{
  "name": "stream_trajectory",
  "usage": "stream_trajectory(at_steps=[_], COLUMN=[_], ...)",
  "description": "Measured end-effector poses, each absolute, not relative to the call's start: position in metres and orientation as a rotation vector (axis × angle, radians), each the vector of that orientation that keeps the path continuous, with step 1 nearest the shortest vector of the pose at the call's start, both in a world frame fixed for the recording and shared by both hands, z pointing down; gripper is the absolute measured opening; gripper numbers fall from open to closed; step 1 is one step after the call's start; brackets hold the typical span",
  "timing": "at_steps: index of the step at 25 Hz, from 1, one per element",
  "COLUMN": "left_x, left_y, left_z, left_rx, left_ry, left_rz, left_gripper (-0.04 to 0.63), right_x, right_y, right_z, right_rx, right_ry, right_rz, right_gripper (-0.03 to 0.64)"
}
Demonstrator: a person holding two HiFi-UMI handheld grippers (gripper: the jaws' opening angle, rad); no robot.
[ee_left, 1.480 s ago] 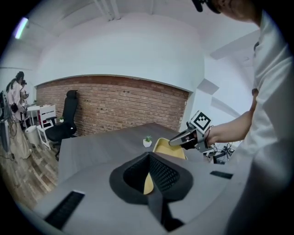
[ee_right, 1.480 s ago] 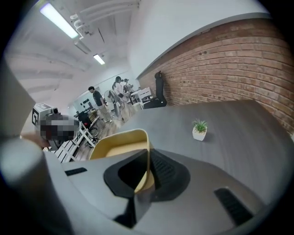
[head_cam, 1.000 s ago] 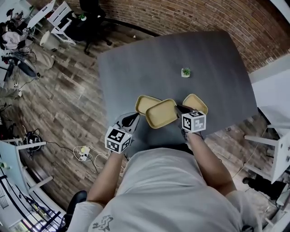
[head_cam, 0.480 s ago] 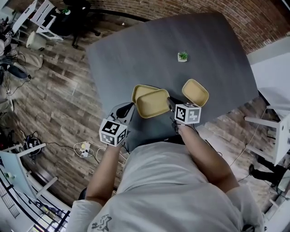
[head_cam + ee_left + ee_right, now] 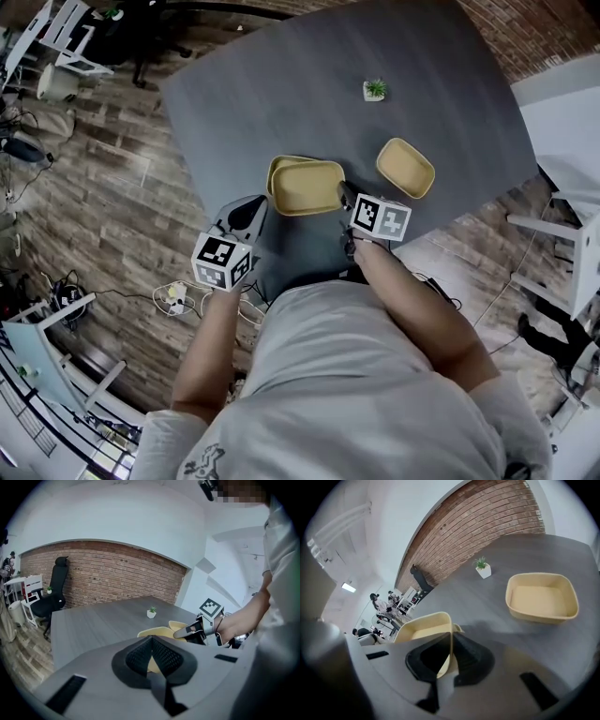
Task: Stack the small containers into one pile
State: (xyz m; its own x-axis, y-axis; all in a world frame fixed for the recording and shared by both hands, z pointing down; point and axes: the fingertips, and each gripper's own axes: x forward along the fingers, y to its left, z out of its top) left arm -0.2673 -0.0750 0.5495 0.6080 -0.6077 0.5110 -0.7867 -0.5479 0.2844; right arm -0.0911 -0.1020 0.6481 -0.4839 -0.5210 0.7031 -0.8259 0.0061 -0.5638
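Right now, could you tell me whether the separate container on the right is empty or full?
Empty: the separate container shows its bare floor, with nothing inside.

Pale yellow containers (image 5: 406,168), dark grey table (image 5: 281,84), red brick wall (image 5: 117,578), brown wood-plank floor (image 5: 94,187)

Ahead of the left tongs (image 5: 253,202) and right tongs (image 5: 345,195) I saw a dark grey table (image 5: 281,84) standing on a wood-plank floor (image 5: 103,197). Far beyond them ran a red brick wall (image 5: 117,573), with a black office chair (image 5: 56,595) before it. White chairs (image 5: 58,28) stood off to the left tongs' side, and a white wall (image 5: 197,588) rose rightward.
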Motion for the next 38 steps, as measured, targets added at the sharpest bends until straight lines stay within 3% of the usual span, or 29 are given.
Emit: stream_trajectory(at_steps=[20, 30, 38], left_x=[-0.275, -0.282, -0.280], left_y=[-0.082, -0.084, -0.083], left_z=[0.569, 0.572, 0.564], left_rx=[2.316, 2.301, 2.310], left_ry=[-1.084, -1.096, -1.123], left_rz=[0.506, 0.493, 0.466], left_gripper=[0.012, 0.012, 0.012], right_x=[-0.098, -0.111, -0.105], right_y=[-0.100, -0.107, -0.109], right_z=[0.675, 0.668, 0.655], right_rx=[1.563, 1.516, 1.490], right_ry=[-1.870, -1.940, -1.992], right_rz=[1.700, 1.652, 1.554], right_gripper=[0.025, 0.118, 0.135])
